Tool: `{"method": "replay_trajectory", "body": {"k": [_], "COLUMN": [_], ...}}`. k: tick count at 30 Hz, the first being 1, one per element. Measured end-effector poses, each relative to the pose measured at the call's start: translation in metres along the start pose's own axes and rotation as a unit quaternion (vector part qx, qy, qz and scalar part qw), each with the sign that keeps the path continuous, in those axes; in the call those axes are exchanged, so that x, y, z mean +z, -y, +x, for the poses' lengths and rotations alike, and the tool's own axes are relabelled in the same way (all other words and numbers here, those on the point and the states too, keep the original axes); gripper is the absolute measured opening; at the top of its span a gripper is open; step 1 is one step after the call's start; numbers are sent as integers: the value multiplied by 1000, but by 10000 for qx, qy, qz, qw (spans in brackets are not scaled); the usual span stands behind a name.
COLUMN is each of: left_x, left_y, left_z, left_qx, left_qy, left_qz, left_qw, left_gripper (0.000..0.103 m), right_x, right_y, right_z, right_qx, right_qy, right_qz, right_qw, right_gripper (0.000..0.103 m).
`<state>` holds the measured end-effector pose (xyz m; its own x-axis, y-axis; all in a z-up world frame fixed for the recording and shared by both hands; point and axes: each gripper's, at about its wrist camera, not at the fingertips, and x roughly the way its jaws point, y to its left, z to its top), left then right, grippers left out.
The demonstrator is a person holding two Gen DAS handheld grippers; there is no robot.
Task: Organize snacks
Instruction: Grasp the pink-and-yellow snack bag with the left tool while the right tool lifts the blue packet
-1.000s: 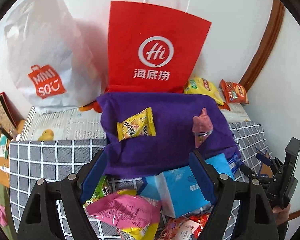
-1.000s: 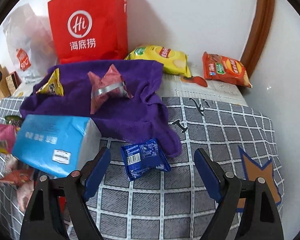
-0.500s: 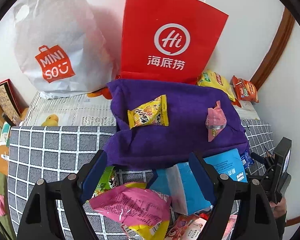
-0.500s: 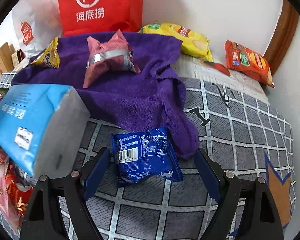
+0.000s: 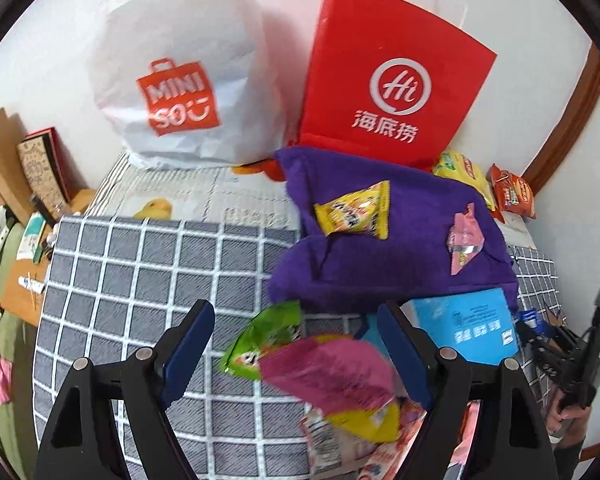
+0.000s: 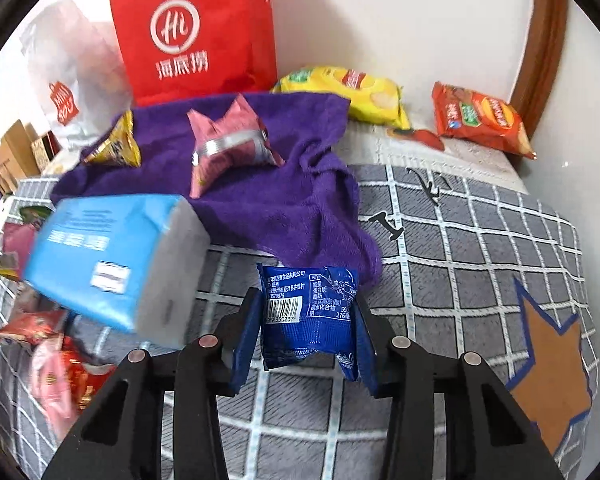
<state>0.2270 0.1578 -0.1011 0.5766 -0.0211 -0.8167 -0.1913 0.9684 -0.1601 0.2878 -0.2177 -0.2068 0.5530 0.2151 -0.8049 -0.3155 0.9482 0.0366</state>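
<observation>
Snacks sit scattered on a grey checked cloth (image 6: 480, 240) with white grid lines; purple towel (image 6: 292, 200) is the landmark.

Right gripper (image 6: 306, 328): jaws closing on a dark blue foil packet (image 6: 308, 312), pads pressing both sides, crinkled film, barcode label up. Packet sits just in front of the towel's near corner.

Left gripper (image 5: 296, 344): jaws spread wide, nothing clamped. Between and below them a loose heap in front of the towel: green glossy pouch (image 5: 264, 340), pink crinkly bag (image 5: 332, 372) over a yellow one. Motion-blurred, so can't tell contact with the pads.

Light blue soft tissue pack (image 6: 112, 256), brick-shaped, white end face, lies at the towel's near edge, beside the blue packet. More red and pink wrappers (image 6: 60, 368) nearer the camera than the tissue pack, blurred.

On the towel (fuzzy, rumpled): yellow pillow-shaped packet (image 5: 352, 212) and pink twisted wrapper with a silver band (image 6: 228, 140), apart from each other.

Behind the towel, against the wall: red paper bag (image 6: 196, 32) standing upright, white logo, string handles; white plastic bag (image 5: 176, 80) with an orange logo beside it. Contents of both not visible.

Beyond the towel's far right corner: yellow chip bag (image 6: 348, 92), then an orange-red chip bag (image 6: 480, 120), both puffy, lying flat.
</observation>
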Motion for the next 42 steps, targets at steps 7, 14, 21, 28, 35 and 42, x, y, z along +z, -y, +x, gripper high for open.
{"method": "replay_trajectory", "body": {"k": [7,14,21,28,35,42], "left_x": [-20,-40,-41,-38,-38,-43], "left_y": [-14,-8,6,18,28,25], "left_z": [2,18,39,65,66,49], "left_qx": [-303,-687,-884,-851,-630,-540], "left_qy": [-210,-584,-794,-1003,-843,-685], "left_qz": [-171,-302,-341,-350,-124,5], "left_qw": [9992,9955,9923,9907,9944,9962], "left_gripper": [82,82,83,82,77,70], "right_x": [-8,-20,-28,-30,-30,-30], "right_y": [-13,-24,-30,-26,-25,-32], "right_z": [-33,-48,-52,-47,-43,-48], "right_qx": [-55,-64,-25,-36,-65,-67], "right_qy": [173,217,205,119,60,98], "right_qz": [155,205,150,224,264,196], "right_qw": [9997,9995,9997,9997,9996,9997], "right_gripper": [43,43,43,43,43,43]}}
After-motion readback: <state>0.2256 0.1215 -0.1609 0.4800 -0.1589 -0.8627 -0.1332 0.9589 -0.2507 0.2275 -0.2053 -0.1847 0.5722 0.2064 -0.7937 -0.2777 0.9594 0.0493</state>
